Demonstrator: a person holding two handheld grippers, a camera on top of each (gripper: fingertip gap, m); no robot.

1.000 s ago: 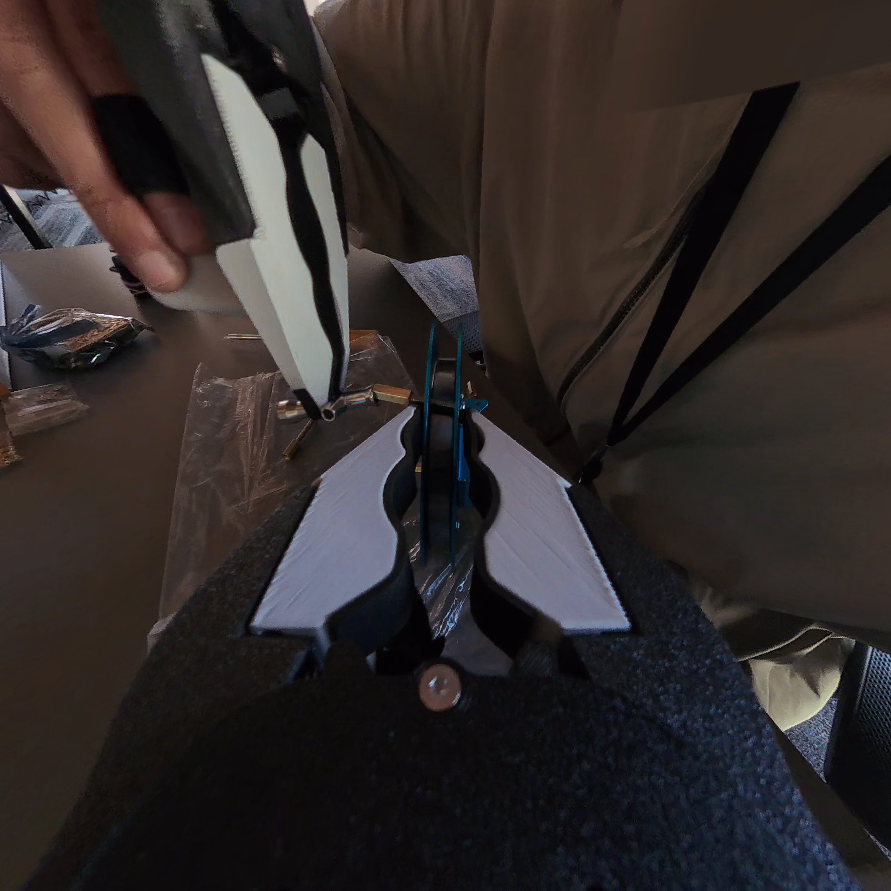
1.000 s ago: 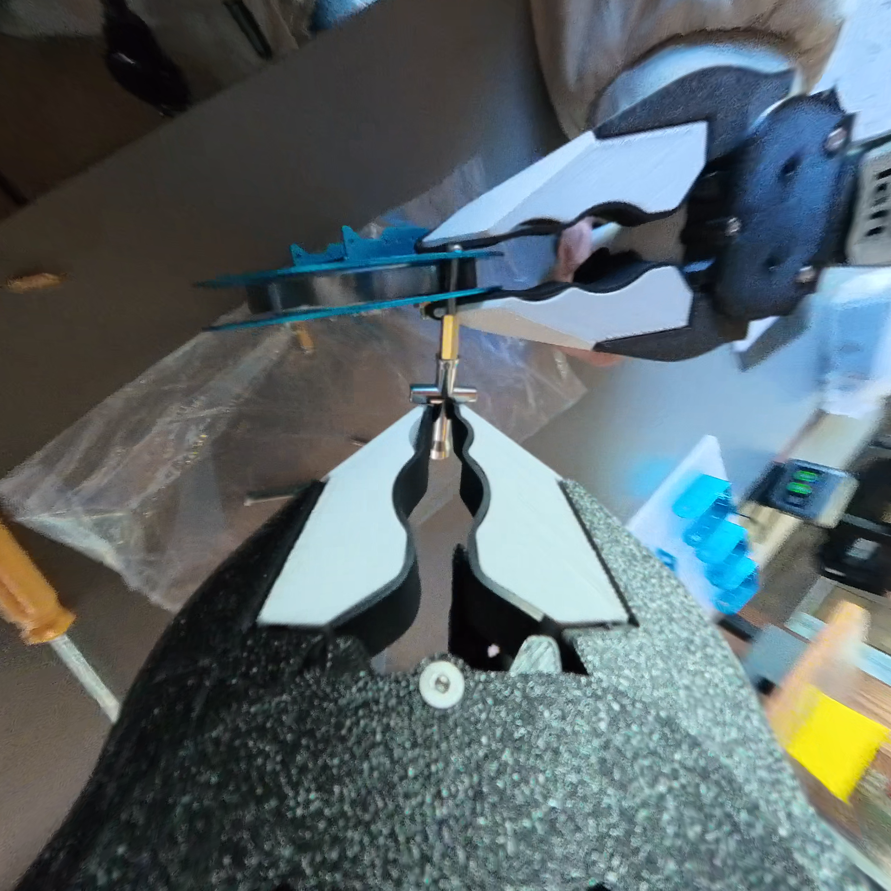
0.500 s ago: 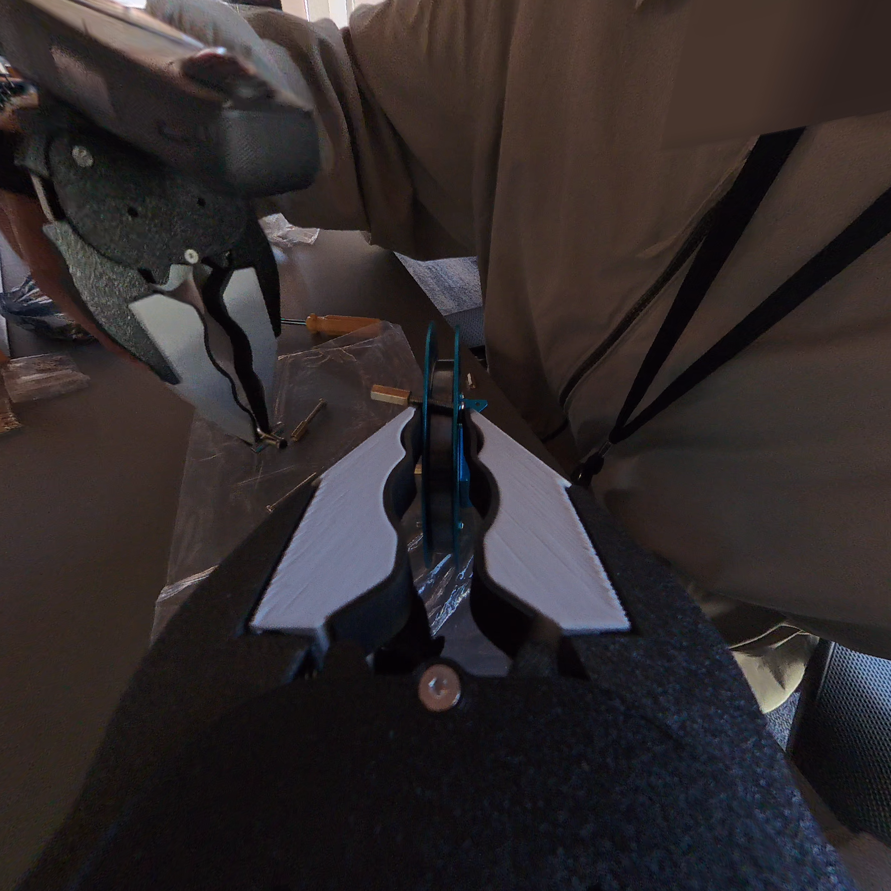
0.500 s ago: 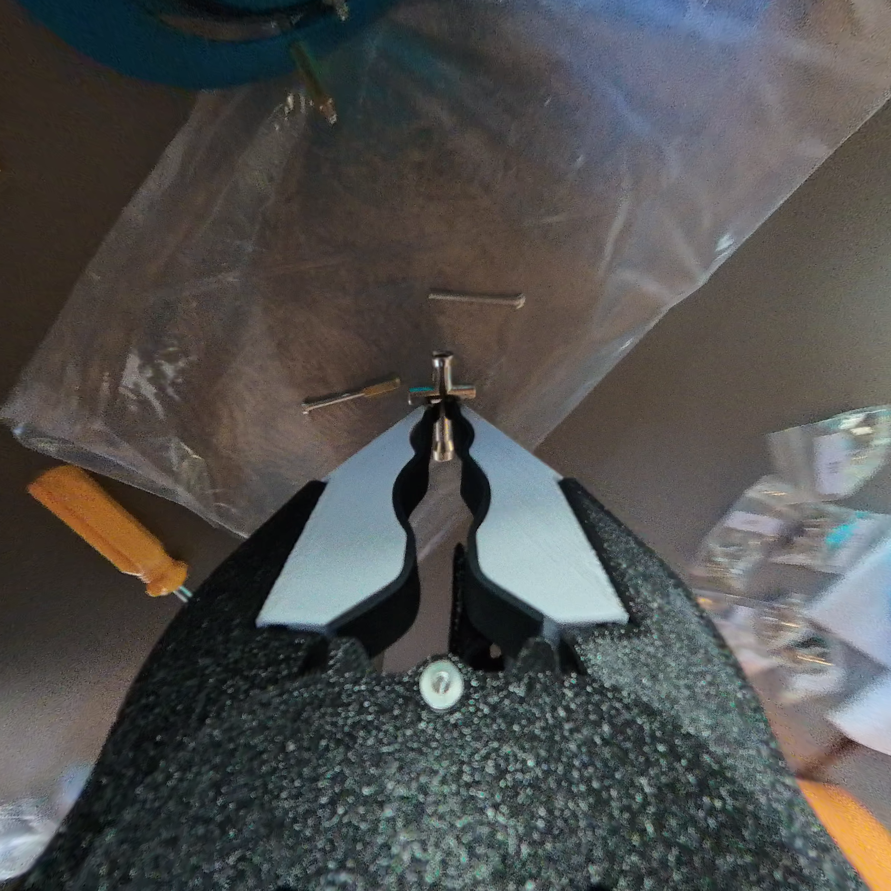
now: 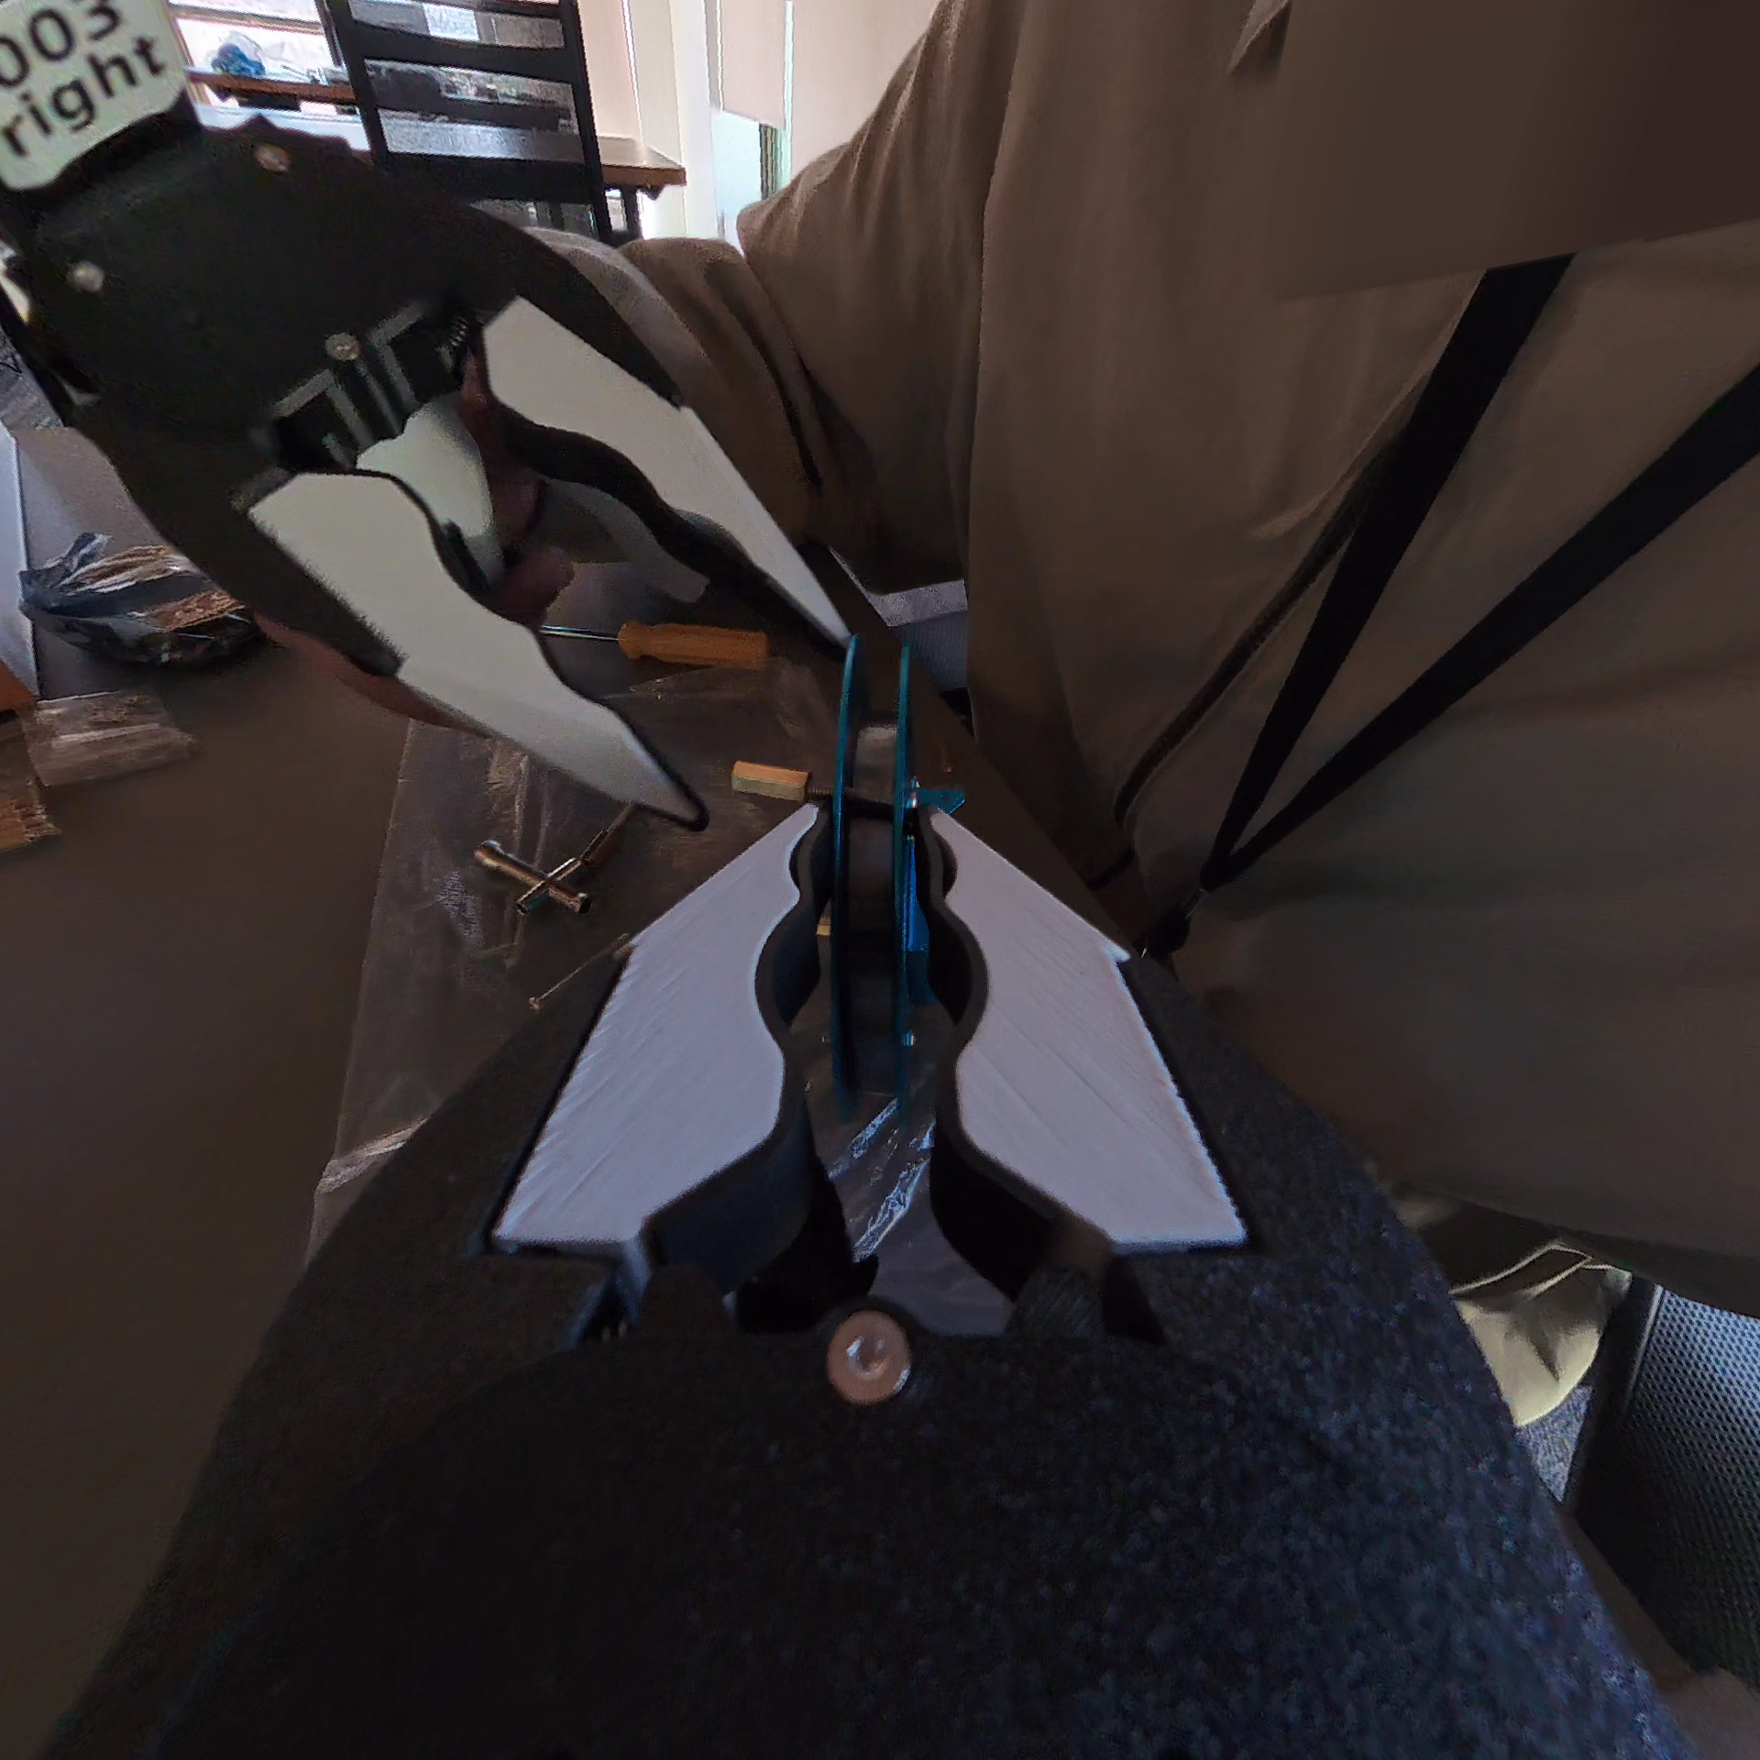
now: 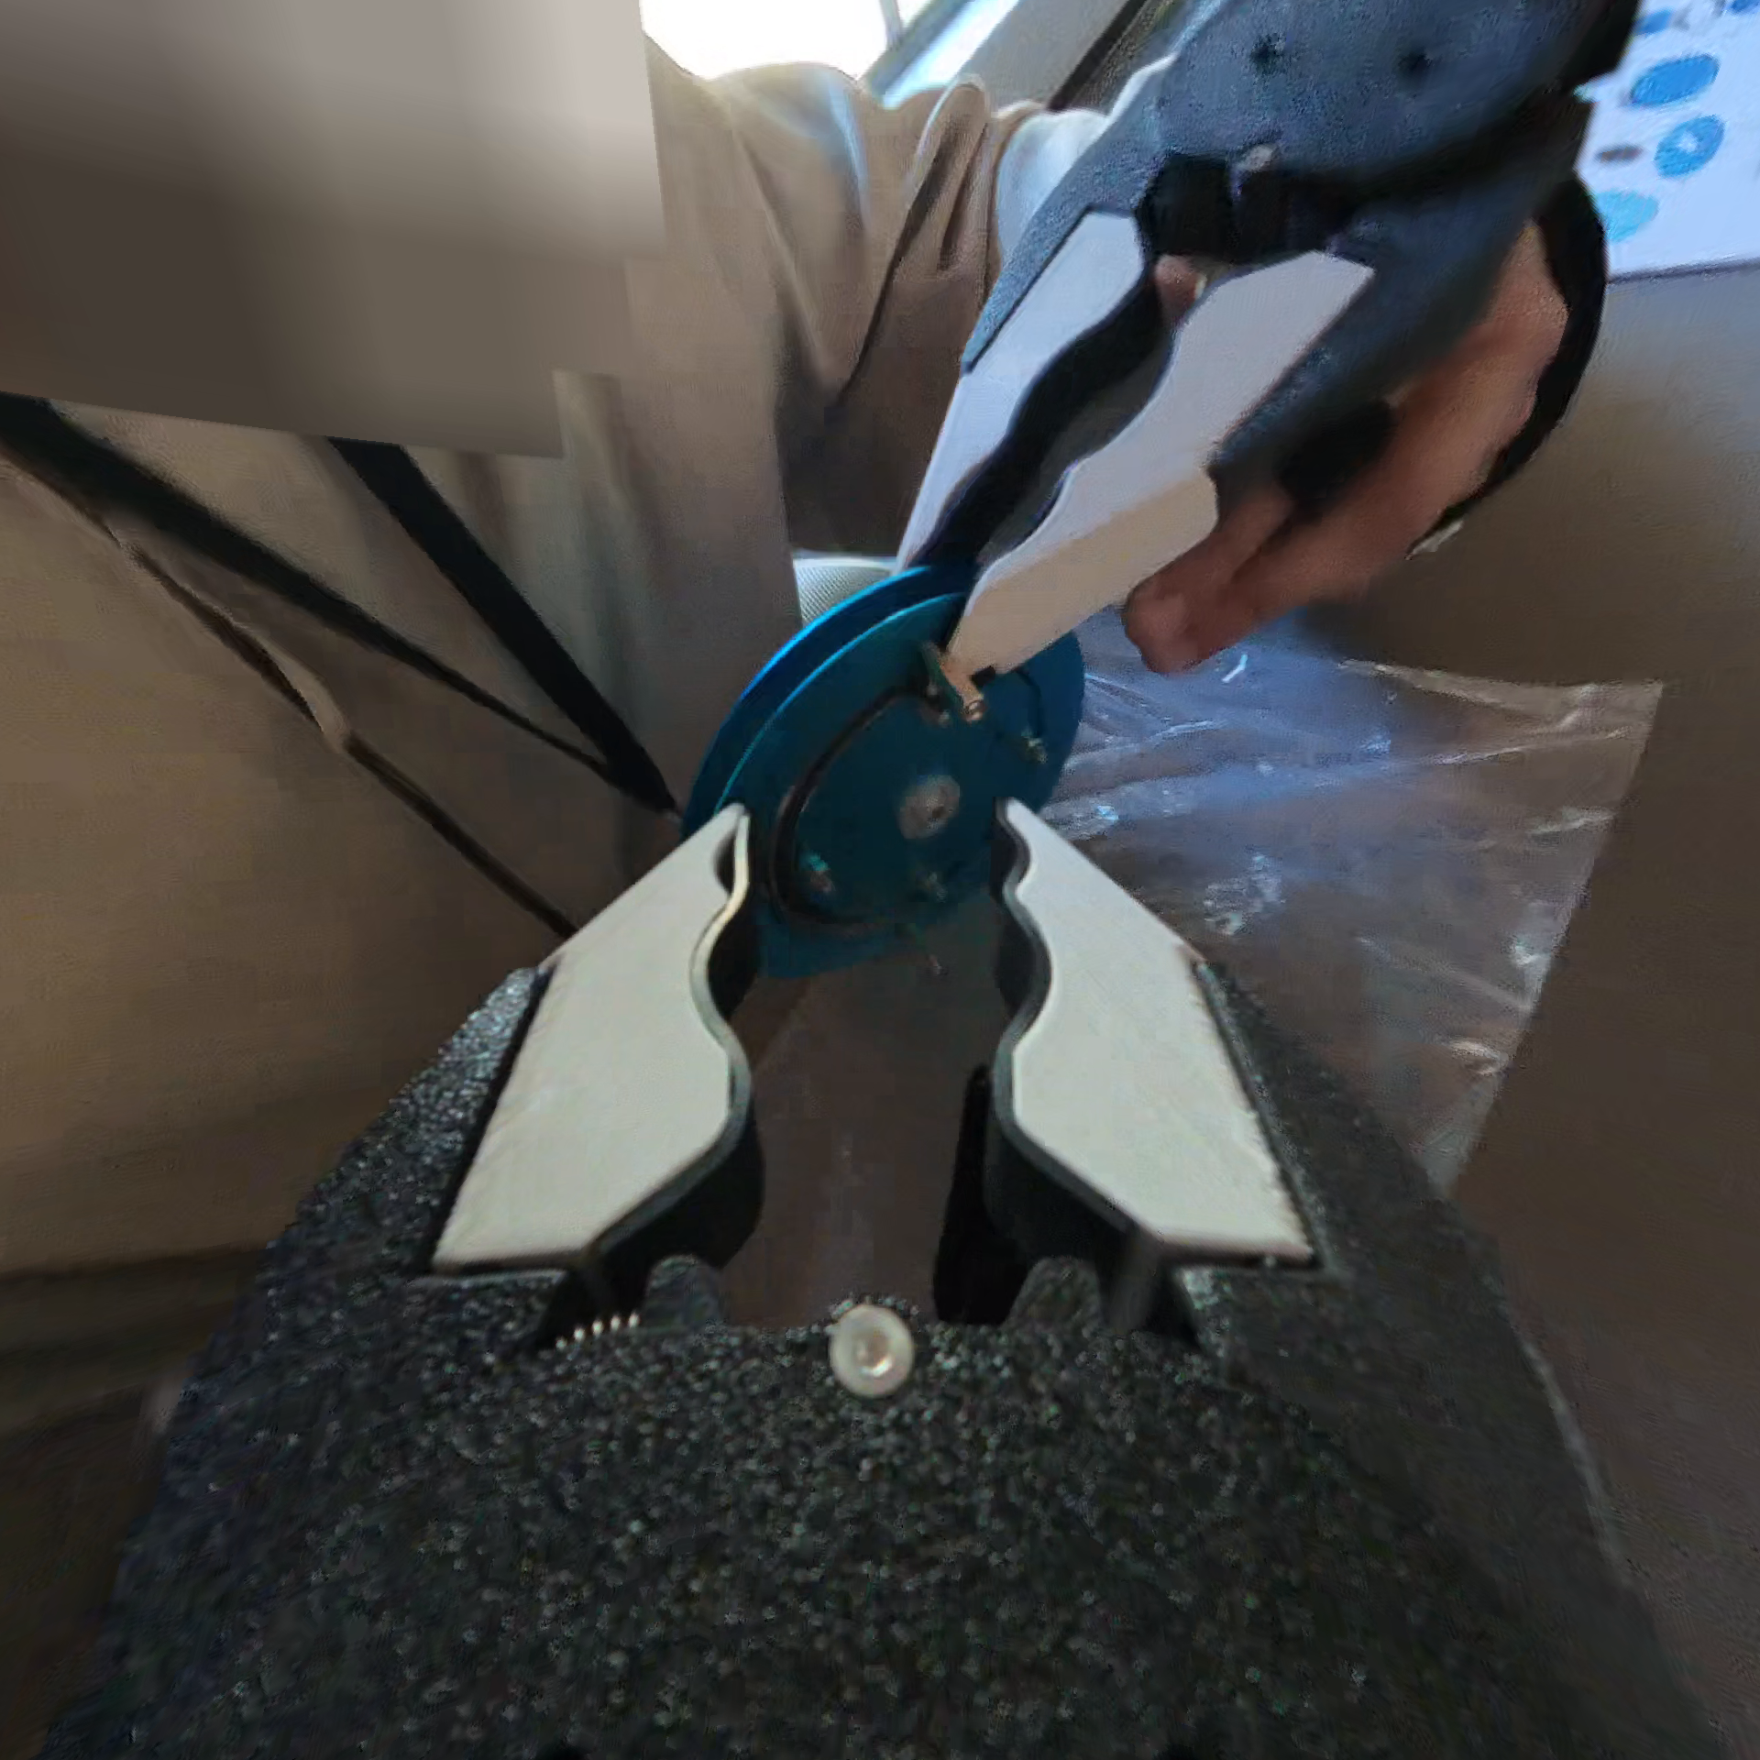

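Observation:
My left gripper (image 5: 871,821) is shut on a blue two-disc metal wheel (image 5: 867,857), held on edge above a clear plastic bag (image 5: 457,914). In the right wrist view the wheel (image 6: 857,810) faces me, with screws and a centre bolt showing. The left gripper (image 6: 938,610) pinches its upper rim. My right gripper (image 6: 871,819) is open and empty, its fingertips either side of the wheel's lower face. It also shows in the left wrist view (image 5: 767,724), jaws wide, just left of the wheel. A small silver cross-shaped wrench (image 5: 538,876) lies on the bag.
An orange-handled screwdriver (image 5: 695,643) and a brass standoff (image 5: 767,776) lie on the dark table (image 5: 190,1048) behind the wheel. A dark packet (image 5: 133,600) and a small clear packet (image 5: 105,733) sit far left. A person's beige jacket (image 5: 1333,571) fills the right side. Both grippers' tips are close together, under 4 cm apart.
My right gripper let go of the cross-shaped wrench, which now lies on the bag. It opened and swung up to the wheel. My left gripper kept still, holding the wheel.

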